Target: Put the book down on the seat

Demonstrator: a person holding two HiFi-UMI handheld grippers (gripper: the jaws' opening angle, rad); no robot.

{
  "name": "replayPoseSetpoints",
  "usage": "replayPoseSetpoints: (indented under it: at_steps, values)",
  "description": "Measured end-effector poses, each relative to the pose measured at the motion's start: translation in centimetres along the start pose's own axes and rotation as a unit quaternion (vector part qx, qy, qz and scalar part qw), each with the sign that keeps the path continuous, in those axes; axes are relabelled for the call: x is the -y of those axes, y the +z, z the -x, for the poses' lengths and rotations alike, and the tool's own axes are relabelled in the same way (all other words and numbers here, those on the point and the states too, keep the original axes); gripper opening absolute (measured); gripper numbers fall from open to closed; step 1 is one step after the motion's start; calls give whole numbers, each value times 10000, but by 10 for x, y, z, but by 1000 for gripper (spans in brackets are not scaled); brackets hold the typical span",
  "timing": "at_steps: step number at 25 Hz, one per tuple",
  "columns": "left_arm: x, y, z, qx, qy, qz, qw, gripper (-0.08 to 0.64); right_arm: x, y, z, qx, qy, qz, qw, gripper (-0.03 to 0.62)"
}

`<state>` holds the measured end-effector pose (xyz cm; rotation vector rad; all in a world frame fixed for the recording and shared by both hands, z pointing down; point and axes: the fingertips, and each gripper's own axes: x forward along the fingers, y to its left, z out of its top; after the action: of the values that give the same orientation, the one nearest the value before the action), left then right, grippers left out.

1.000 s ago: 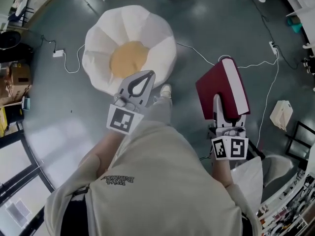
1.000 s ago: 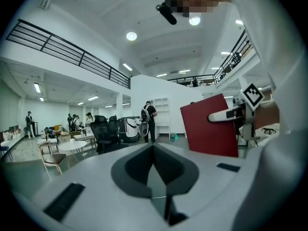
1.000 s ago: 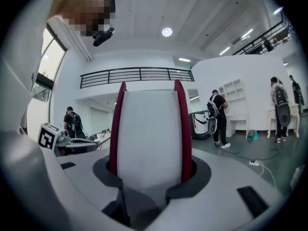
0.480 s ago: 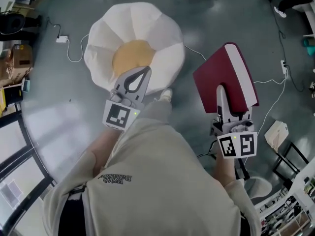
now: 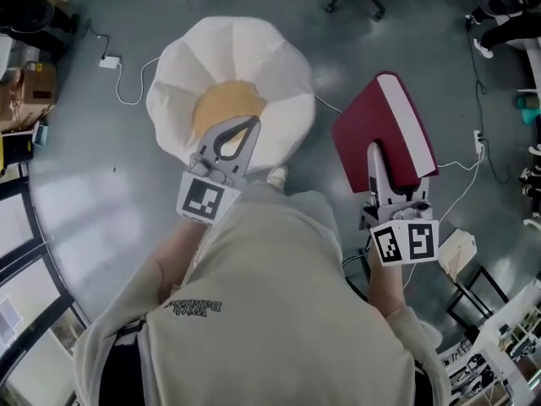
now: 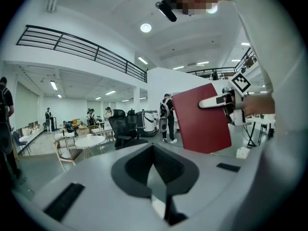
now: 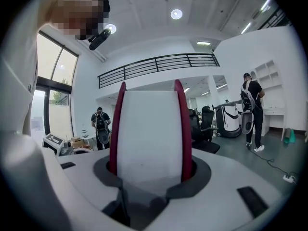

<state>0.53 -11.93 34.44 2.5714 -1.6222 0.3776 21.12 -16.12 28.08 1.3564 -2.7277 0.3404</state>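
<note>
- The grey floor [image 5: 93, 201] filled most of my head view.
- The seat [image 5: 279, 66], a round white cushion with a yellow centre, sat on that floor ahead of both claws.
- The book [image 5: 389, 125], dark red with white page edges, was up in the air to the right of the seat, clear of it and tilted.
- My right claw [image 5: 374, 155] pinched the book, one jaw on each red cover and the white page block between them.
- My left claw [image 5: 245, 134] was pressed together, tips meeting around nothing, and it hung over the seat's near edge.
- A small white adapter [image 5: 108, 61] lay on the floor left of the seat.
</note>
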Motion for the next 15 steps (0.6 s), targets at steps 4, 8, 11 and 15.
replayPoseSetpoints:
  at_steps: [4,8,11,15]
  values:
    - [-4,12,0,42,70,-158,9998,9,-3,12,-16,-9,198,93,9998,221]
    - [-13,17,-1,-4,473,-58,9989,9,1,9,-38,-153,626,51,9979,221]
    - [-20,15,-4,-64,900,70,9959,9,10,2,-53,-311,966,-4,9948,221]
    - [-29,14,-9,-144,1424,292,9893,9,27,-6,-79,-543,1308,-97,9899,221]
